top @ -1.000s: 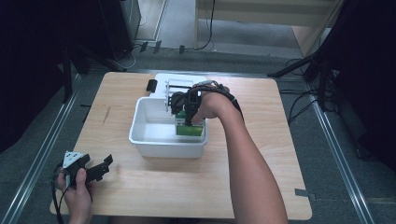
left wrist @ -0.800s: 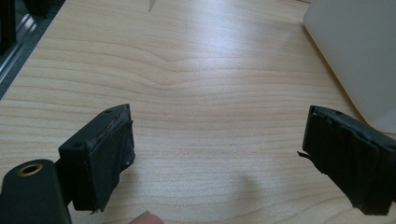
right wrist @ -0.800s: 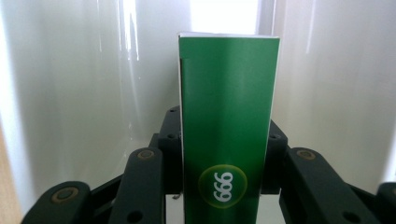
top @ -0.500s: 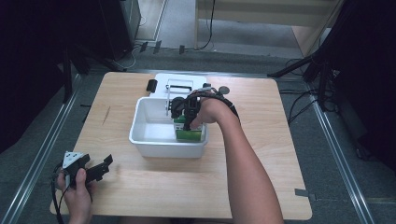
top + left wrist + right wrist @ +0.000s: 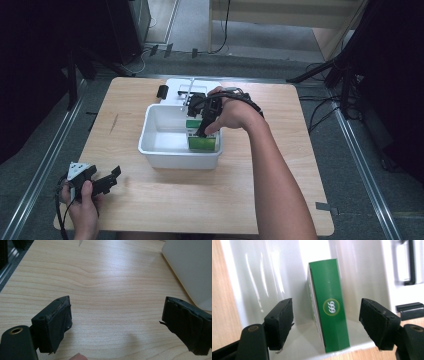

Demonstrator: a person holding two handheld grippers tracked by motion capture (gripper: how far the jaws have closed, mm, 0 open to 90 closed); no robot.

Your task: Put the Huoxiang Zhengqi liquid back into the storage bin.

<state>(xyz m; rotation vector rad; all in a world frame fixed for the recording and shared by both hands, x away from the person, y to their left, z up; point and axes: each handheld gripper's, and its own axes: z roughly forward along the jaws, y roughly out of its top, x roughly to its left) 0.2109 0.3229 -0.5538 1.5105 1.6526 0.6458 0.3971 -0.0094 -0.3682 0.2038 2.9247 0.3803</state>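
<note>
The right tool (image 5: 325, 322) has just spread its jaws, clear of the green cardboard box (image 5: 329, 307) now standing on edge inside the white plastic tub (image 5: 165, 147); placing looks done; the left tool (image 5: 120, 327) rests spread over the wooden bench (image 5: 107, 277).

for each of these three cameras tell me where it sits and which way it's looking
High view: above the person's side, facing forward and down on the wooden table; both forearms show.
Left gripper view: on the left claw, facing bare tabletop; its open jaws show.
Right gripper view: on the right claw, facing the green box in the white bin.
Shared: high and right views both show box and bin.
</note>
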